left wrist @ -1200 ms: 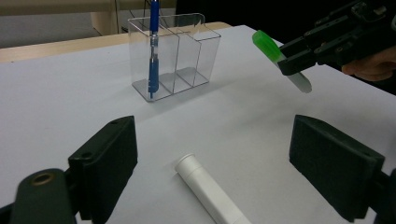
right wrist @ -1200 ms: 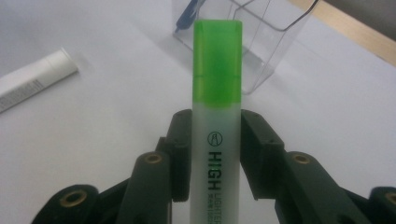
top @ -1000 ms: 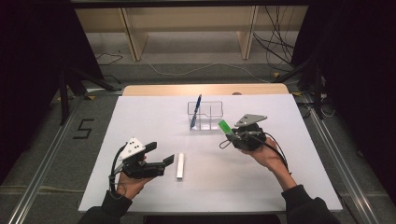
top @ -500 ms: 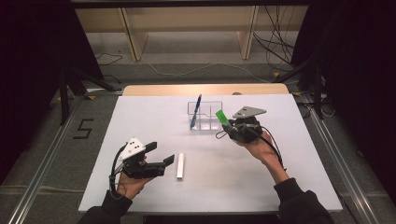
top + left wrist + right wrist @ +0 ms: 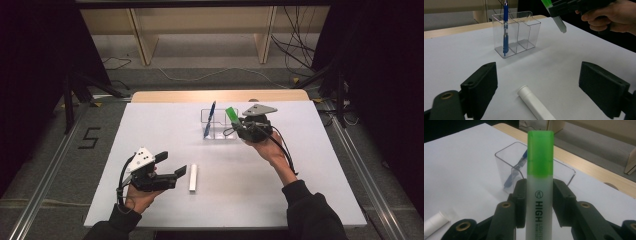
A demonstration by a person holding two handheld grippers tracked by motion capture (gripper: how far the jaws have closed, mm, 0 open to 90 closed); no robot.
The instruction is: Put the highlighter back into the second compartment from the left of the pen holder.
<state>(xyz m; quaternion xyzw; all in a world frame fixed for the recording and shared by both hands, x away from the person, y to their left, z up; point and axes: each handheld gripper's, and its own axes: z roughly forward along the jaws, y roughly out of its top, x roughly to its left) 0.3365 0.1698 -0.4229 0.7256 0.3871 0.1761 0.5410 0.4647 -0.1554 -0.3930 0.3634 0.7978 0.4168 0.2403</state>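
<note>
Highlighter [image 5: 540, 182] was the item under handling: green cap, pale body, clamped between the 2 jaws of my right gripper [image 5: 248, 129], cap end pointing away from my hand. It was held in the air just above the near right side of the clear holder [image 5: 219, 126], not yet inside any compartment.

The holder stood near the far middle of the white table [image 5: 310, 200]. It had 3 compartments; a blue pen [image 5: 209, 118] leaned in the left one as the high view showed it, and the other 2 appeared empty.

My left gripper [image 5: 172, 167] rested low over the near left of the table with its jaws spread wide and holding nothing. A white tube [image 5: 192, 178] lay flat on the table just beside its jaw tips.

Judgement on the step: the highlighter was probably bound for an empty compartment. To do it well, I should bring it closer to upright, centre the leading end over one opening, and release only once that end is below the rim, since the thin walls could catch it and tip the light holder.

Room for movement was good. The table lay bare around the holder, the right edge was well apart from my right hand, and both grippers were well apart from each other.
</note>
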